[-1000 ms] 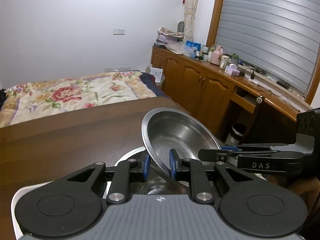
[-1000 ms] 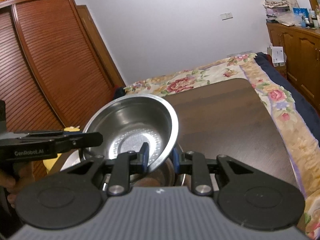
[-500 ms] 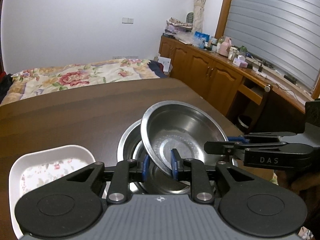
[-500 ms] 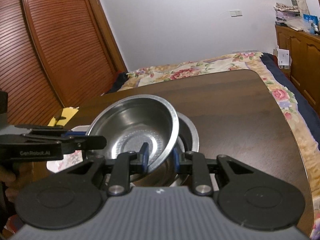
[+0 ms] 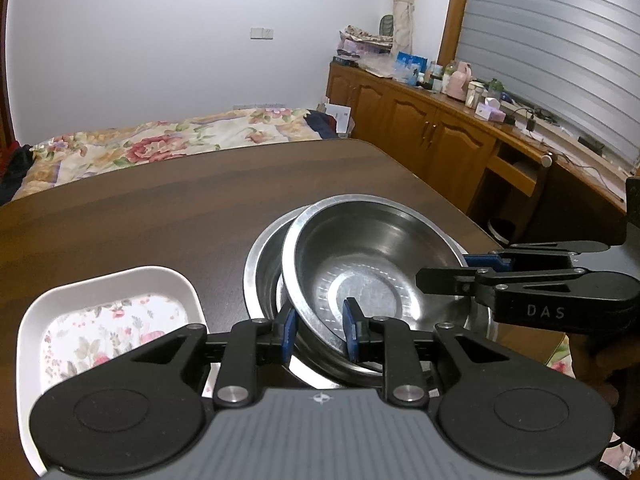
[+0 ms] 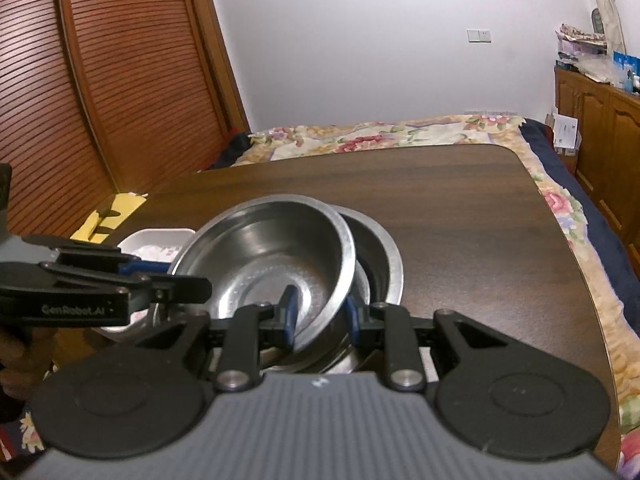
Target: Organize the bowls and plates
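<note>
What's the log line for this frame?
left gripper: shut on steel bowl rim | right gripper: same | bowl: tilted, partly in lower bowl | floral dish: beside

Black claw [image 5: 319, 330], blue pads [image 5: 289, 335], silver screws

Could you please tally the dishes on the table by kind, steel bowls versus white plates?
Steel bowls: 2, the upper bowl tilted inside the lower bowl
White flowered plates: 1, the plate beside them
Total: 3
</note>
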The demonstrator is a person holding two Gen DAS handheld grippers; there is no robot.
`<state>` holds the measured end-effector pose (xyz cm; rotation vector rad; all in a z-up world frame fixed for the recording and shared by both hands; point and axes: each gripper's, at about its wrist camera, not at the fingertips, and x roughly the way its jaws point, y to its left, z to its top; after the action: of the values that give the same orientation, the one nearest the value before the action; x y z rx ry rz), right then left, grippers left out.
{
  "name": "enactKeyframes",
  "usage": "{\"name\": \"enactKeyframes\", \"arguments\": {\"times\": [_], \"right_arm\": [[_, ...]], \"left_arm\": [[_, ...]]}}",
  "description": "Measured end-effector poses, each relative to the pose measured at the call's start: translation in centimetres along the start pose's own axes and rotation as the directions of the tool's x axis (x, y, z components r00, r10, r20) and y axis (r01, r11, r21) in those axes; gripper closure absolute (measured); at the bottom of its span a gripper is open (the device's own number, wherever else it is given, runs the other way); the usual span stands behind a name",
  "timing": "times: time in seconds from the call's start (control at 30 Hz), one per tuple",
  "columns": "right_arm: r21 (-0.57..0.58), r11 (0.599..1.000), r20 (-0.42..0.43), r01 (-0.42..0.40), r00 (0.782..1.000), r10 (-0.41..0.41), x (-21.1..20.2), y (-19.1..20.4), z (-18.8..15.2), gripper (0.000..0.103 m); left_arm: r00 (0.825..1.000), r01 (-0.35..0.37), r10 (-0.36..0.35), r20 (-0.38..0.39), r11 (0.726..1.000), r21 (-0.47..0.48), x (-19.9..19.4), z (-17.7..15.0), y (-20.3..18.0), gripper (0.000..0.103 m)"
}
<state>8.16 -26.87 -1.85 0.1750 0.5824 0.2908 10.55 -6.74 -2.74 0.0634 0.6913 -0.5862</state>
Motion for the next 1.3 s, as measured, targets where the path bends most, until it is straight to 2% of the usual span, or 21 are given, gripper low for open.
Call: {"name": "enactKeyframes", "arguments": {"times": [0.8, 0.9, 1.07, 1.17, 1.23, 1.3], "right_arm": [[-0.002, 1.0, 0.024, 0.011, 1.0, -0.011, -0.3, -0.3, 0.2, 0.075], [0.002, 1.0, 0.04, 0.007, 0.999, -0.007, -0.7, -0.2, 0.3, 0.075], [0.0, 1.0, 0.086, 0.027, 0.996, -0.027, -1.3, -0.1, 0.0, 0.074], [-0.004, 0.999, 0.108, 0.037, 0.993, -0.036, -1.4, -0.1, -0.2, 0.071], [-0.02, 0.998, 0.135, 0.062, 0.989, -0.059, -1.3, 0.1, -0.6, 0.055], [-0.047, 0.994, 0.174, 0.103, 0.98, -0.093, -1.1, 0.2, -0.9, 0.044]], "left_arm": [[1.0, -0.016, 0.016, 0.026, 1.0, -0.017, -0.3, -0.3, 0.3, 0.077], [0.999, -0.015, 0.016, 0.046, 1.0, -0.021, -0.8, -0.3, 0.3, 0.071], [0.995, -0.04, 0.041, 0.096, 0.999, -0.016, -1.5, -0.4, 0.1, 0.053], [0.99, -0.051, 0.054, 0.132, 0.998, -0.027, -1.8, -0.5, 0.1, 0.037], [0.986, -0.067, 0.072, 0.153, 0.997, -0.035, -1.8, -0.6, 0.1, 0.029], [0.982, -0.085, 0.091, 0.168, 0.996, -0.041, -1.7, -0.9, 0.0, 0.027]]}}
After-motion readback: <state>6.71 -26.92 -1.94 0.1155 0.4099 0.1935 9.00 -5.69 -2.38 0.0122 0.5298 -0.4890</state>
